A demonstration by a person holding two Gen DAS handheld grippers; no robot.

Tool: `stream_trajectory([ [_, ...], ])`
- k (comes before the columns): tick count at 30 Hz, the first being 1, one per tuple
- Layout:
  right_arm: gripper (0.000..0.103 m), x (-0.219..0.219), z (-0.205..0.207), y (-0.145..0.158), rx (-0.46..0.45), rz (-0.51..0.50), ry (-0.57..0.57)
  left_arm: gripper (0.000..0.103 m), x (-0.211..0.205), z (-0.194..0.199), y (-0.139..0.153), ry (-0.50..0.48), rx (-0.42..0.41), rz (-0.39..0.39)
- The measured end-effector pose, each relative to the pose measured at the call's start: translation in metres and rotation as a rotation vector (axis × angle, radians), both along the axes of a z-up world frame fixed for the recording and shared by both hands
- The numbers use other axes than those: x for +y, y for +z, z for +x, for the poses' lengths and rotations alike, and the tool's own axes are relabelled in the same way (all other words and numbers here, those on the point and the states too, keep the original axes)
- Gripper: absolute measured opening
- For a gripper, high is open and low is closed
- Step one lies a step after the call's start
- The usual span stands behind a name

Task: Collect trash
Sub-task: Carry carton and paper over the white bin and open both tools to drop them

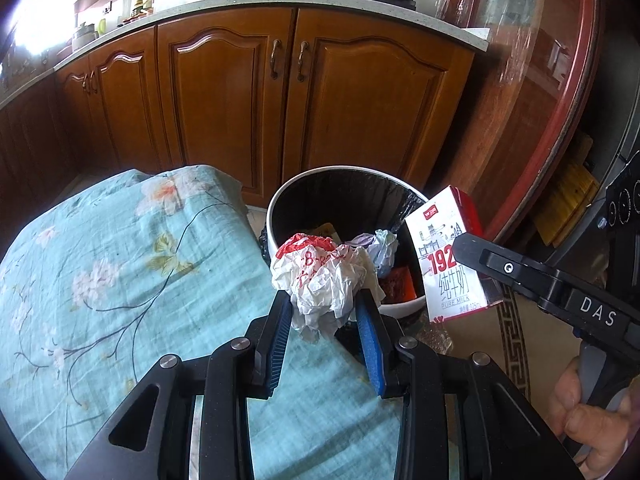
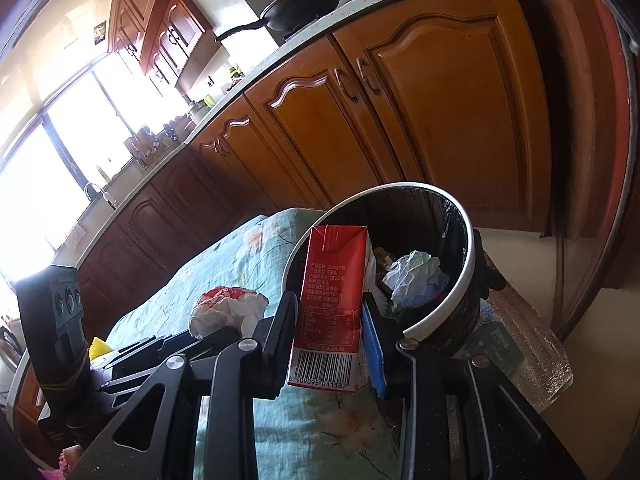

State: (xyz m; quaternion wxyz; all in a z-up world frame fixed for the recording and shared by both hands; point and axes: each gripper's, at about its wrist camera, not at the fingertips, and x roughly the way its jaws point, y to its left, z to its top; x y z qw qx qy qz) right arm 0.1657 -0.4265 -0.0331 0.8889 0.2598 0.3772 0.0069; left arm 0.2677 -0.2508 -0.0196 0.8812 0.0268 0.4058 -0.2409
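My left gripper (image 1: pixel 324 300) is shut on a crumpled white and red paper wad (image 1: pixel 324 280), held at the table corner just before the bin's near rim. The round white trash bin (image 1: pixel 276 208) has a black liner and holds a pale crumpled paper (image 1: pixel 384 250) and a red wrapper (image 1: pixel 396 282). My right gripper (image 2: pixel 330 304) is shut on a red and white milk carton (image 2: pixel 334 304), upright, in front of the bin (image 2: pixel 466 276). In the left wrist view the carton (image 1: pixel 444 256) hangs at the bin's right rim. The right wrist view shows the wad (image 2: pixel 228 308) at left.
A teal floral cloth (image 1: pixel 120 280) covers the table at left. Wooden kitchen cabinets (image 1: pixel 280 100) stand behind the bin, with a wok and a pot on the counter. A person's hand (image 1: pixel 588 420) grips the right tool's handle. Clear plastic packaging (image 2: pixel 532 356) lies on the floor beside the bin.
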Motion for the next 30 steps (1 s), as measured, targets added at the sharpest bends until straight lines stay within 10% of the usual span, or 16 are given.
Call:
stream_trajectory([
  [30,0.032,-0.030,0.056,-0.018,0.078,-0.075,-0.003,0.035,-0.051,0.082,-0.022,-0.029,0.082,0.048],
])
